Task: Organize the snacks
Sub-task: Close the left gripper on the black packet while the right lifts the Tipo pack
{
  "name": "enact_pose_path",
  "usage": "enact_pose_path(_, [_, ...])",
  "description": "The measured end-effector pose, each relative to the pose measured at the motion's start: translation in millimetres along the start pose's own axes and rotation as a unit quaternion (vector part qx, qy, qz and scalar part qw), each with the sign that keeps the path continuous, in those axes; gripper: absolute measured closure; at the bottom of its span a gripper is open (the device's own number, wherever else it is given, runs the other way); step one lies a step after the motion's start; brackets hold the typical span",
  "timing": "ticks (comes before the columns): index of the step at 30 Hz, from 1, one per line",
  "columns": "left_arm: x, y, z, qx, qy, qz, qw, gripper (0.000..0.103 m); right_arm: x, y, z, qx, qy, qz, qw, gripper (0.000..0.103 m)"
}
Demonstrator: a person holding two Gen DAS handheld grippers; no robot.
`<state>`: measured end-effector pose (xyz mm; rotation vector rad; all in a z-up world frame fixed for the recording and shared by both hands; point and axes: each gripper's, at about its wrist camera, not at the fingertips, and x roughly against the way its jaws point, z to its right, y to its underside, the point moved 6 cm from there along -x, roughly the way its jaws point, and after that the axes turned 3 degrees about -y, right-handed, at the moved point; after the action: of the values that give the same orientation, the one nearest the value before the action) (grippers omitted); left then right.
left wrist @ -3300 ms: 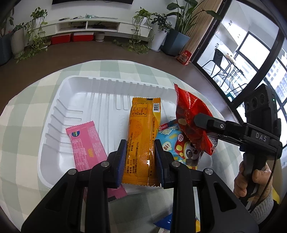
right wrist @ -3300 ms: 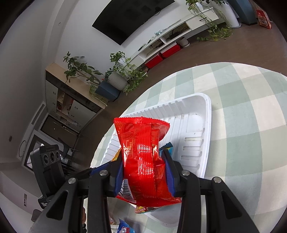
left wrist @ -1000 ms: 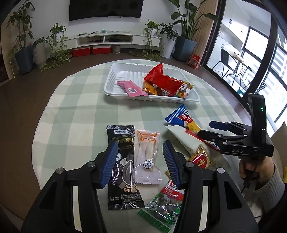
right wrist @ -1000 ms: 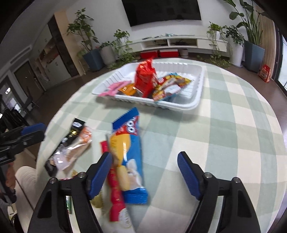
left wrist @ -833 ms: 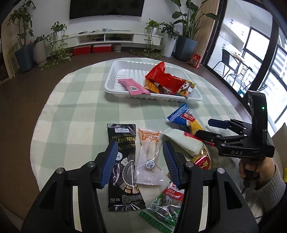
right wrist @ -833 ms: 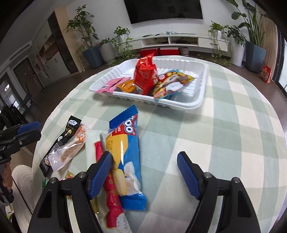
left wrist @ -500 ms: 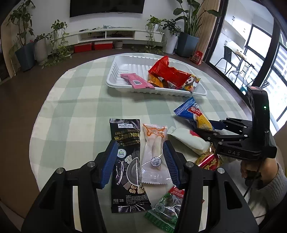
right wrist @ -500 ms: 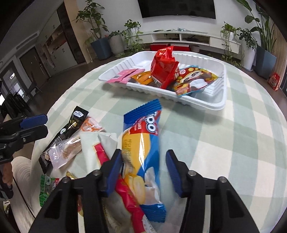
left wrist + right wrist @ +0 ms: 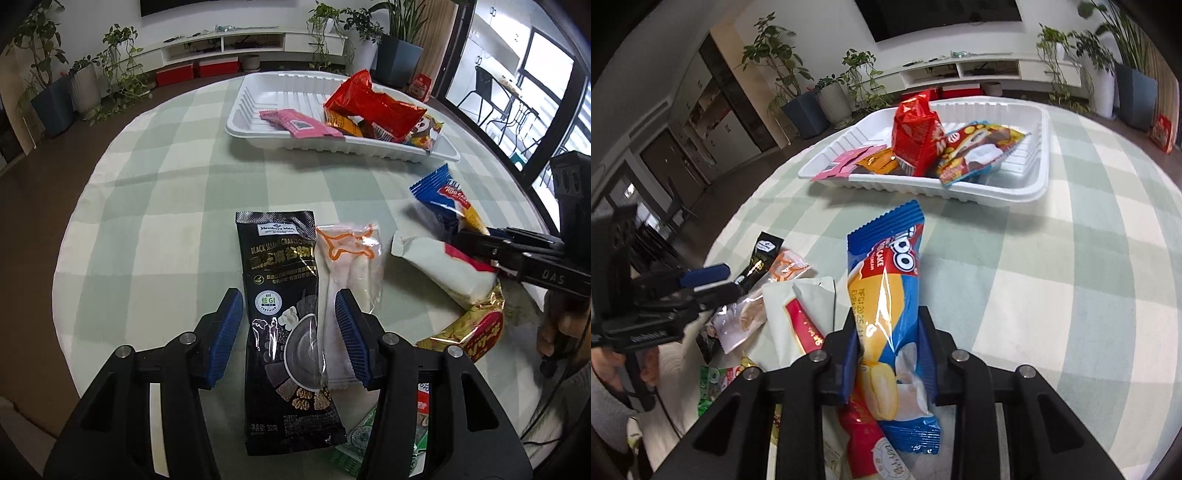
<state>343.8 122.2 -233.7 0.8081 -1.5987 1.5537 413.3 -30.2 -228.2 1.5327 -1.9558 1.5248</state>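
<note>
Lowered since a second ago, the left gripper (image 9: pixel 288 332) is spread over the black sesame packet (image 9: pixel 284 314), and the right gripper (image 9: pixel 888 354) is being closed on the blue cake packet (image 9: pixel 886 306).
Four snacks are already laid in the white tray (image 9: pixel 255 136), among them the red bag (image 9: pixel 373 107) and pink bar (image 9: pixel 299 123); roughly half a dozen packets are left on the checked tablecloth (image 9: pixel 166 229), well apart from the tray.

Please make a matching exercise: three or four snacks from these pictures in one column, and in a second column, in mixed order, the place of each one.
1. red bag
2. blue cake pack
3. black sesame pack
4. gold wrapper

A. between the left gripper fingers
B. in the white tray
C. between the closing right gripper jaws
D. on the tablecloth, beside the white pack

Pairs: 1-B, 2-C, 3-A, 4-D
</note>
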Motion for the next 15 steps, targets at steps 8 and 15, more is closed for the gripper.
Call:
enact_pose_path(8, [-11.6, 1.2, -6.4, -0.013, -0.013, 0.007, 0.9998, 0.056, 2.9, -1.0, 6.4, -0.029, -0.024, 0.003, 0.999, 0.071])
enact_pose_path(15, [-9.6, 3.1, -6.2, -0.019, -0.023, 0.012, 0.9995, 0.070, 3.3, -0.9, 7.3, -0.022, -0.016, 0.004, 1.000, 0.071])
